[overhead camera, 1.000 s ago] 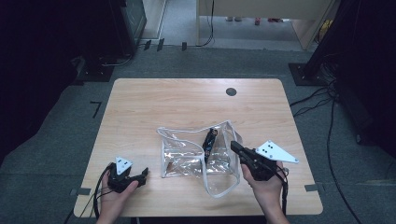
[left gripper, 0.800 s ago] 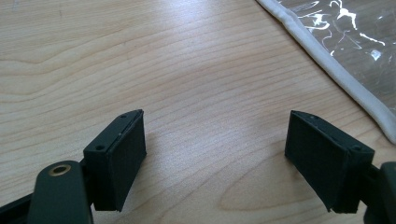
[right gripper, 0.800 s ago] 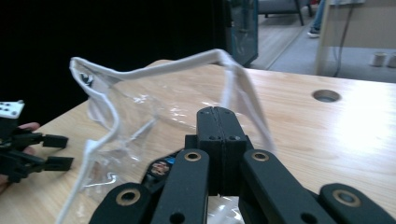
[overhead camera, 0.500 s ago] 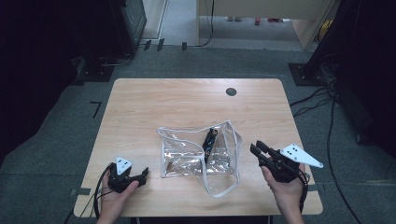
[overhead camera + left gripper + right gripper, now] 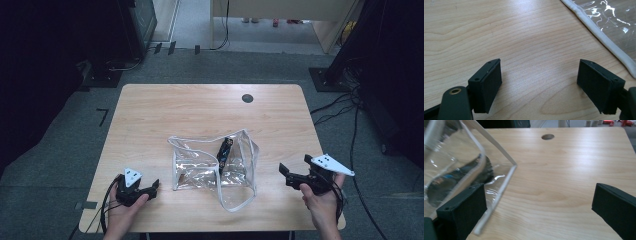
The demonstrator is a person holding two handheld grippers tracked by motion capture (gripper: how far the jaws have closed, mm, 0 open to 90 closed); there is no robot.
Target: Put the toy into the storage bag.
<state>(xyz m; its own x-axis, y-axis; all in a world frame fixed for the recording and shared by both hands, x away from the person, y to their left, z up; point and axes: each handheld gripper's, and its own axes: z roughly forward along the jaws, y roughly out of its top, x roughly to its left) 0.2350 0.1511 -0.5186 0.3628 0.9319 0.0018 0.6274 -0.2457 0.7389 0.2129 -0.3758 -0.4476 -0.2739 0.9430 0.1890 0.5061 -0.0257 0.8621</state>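
Since the right gripper (image 5: 291, 173) has just been opening its jaws and now shows them spread wide with nothing between them, the step in hand looks like a release and pull-back from the clear bag (image 5: 215, 167). That bag stands in the middle of the table (image 5: 200, 107), near its front edge, with a dark object (image 5: 223, 150) inside and its white strap looping toward the person. The right gripper sits just right of the bag, apart from it. To do this well, I would draw the open jaws straight away from the bag's white-trimmed corner (image 5: 511, 167) so no pad snags the soft plastic and tips it. The left gripper (image 5: 150, 188) rests low at the front left, jaws also wide open over bare wood, beside the bag's trim (image 5: 599, 35); leave it parked there.
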